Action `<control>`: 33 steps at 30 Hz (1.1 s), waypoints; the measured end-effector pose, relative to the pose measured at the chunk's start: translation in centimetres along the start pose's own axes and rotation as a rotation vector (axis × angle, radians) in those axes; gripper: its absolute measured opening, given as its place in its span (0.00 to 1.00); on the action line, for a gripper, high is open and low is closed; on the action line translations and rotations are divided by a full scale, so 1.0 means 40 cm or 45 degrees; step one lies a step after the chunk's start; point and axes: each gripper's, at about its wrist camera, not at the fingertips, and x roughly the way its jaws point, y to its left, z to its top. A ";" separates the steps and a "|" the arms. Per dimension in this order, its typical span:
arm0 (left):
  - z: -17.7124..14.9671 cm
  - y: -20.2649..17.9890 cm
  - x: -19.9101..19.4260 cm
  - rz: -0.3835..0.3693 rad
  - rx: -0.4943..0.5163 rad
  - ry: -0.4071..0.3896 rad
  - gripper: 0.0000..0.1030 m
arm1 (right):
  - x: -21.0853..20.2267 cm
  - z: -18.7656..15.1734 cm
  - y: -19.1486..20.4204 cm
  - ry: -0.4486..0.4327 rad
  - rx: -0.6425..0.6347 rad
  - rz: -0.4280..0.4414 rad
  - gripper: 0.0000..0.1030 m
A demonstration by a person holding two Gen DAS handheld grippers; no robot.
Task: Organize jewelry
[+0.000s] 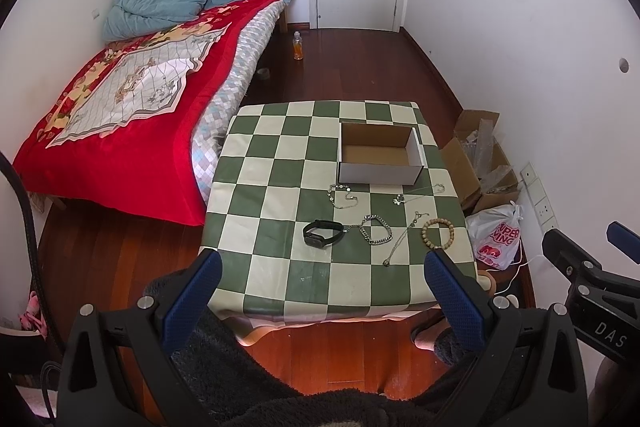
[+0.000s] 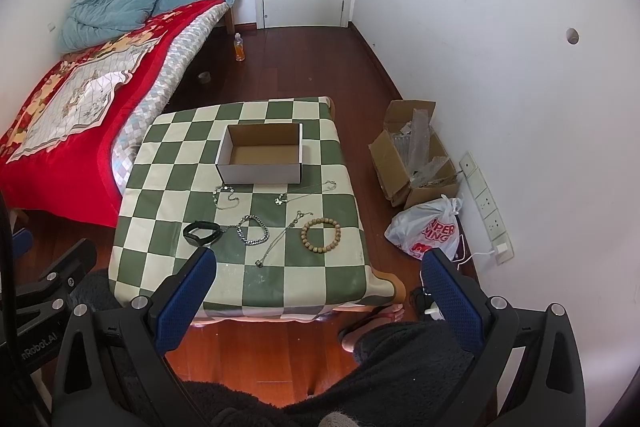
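Note:
An empty white cardboard box [image 1: 380,155] [image 2: 260,155] stands on the green-and-cream checkered table [image 1: 280,267] [image 2: 320,279]. In front of it lie a black smart band [image 1: 322,233] [image 2: 201,231], a thick silver chain [image 1: 376,230] [image 2: 252,230], a wooden bead bracelet [image 1: 437,234] [image 2: 321,235], a thin pendant necklace [image 1: 402,239] [image 2: 280,239] and two more silver chains [image 1: 342,195] [image 2: 226,195] near the box. My left gripper [image 1: 322,263] is open and empty, held back above the table's near edge. My right gripper [image 2: 320,261] is open and empty, likewise held back.
A bed with a red blanket [image 1: 120,115] [image 2: 68,99] stands to the left of the table. An open cardboard carton [image 1: 476,155] [image 2: 412,155] and a white plastic bag [image 1: 496,239] [image 2: 428,231] sit on the wooden floor at the right wall. An orange bottle [image 1: 298,46] stands near the door.

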 end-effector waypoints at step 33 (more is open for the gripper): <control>-0.013 0.118 0.758 0.277 -0.099 0.600 0.95 | 0.870 -0.056 0.057 0.714 0.221 0.116 0.90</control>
